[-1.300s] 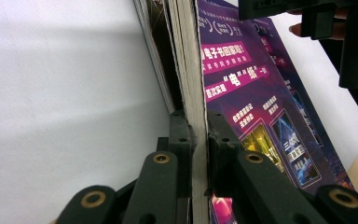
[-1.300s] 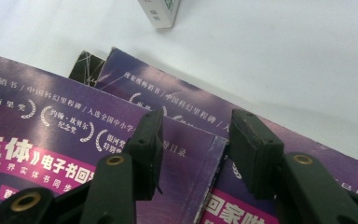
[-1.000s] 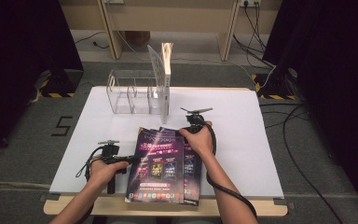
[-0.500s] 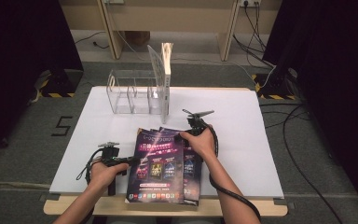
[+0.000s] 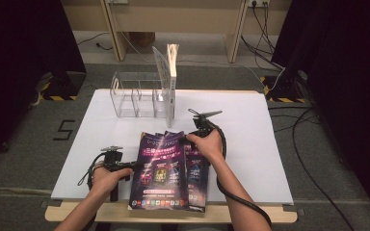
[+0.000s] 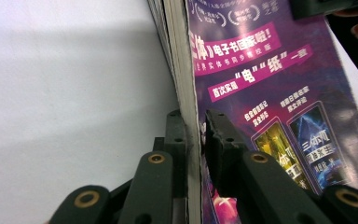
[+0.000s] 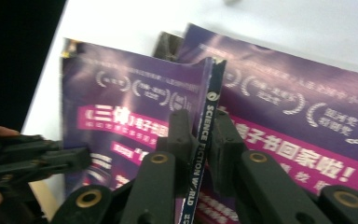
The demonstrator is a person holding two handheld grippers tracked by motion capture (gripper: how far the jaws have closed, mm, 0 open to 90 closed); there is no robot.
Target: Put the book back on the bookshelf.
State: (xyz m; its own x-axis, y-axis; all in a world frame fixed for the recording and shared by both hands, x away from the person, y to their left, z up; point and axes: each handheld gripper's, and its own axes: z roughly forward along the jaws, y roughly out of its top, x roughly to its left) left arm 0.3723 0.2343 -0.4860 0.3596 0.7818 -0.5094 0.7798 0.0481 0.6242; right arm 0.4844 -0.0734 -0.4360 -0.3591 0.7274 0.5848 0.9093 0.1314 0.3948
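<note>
A stack of purple magazines (image 5: 198, 175) lies at the table's near edge. The top magazine (image 5: 161, 168) is held by both grippers. My left gripper (image 5: 134, 166) grips its left page edge; in the left gripper view (image 6: 196, 126) the jaws have just been opening a little, with the page block (image 6: 186, 70) still pinched between them. My right gripper (image 5: 189, 139) holds the right edge. In the right gripper view (image 7: 200, 126) the jaws have just been closing and now clamp the spine (image 7: 207, 107) printed "SCIENCE FICTION WORLD".
A clear acrylic file holder (image 5: 139, 96) stands at the back of the white table (image 5: 250, 125), with a white book (image 5: 172, 82) upright in its right slot. Cables trail from both grippers. Dark floor and power cords surround the table.
</note>
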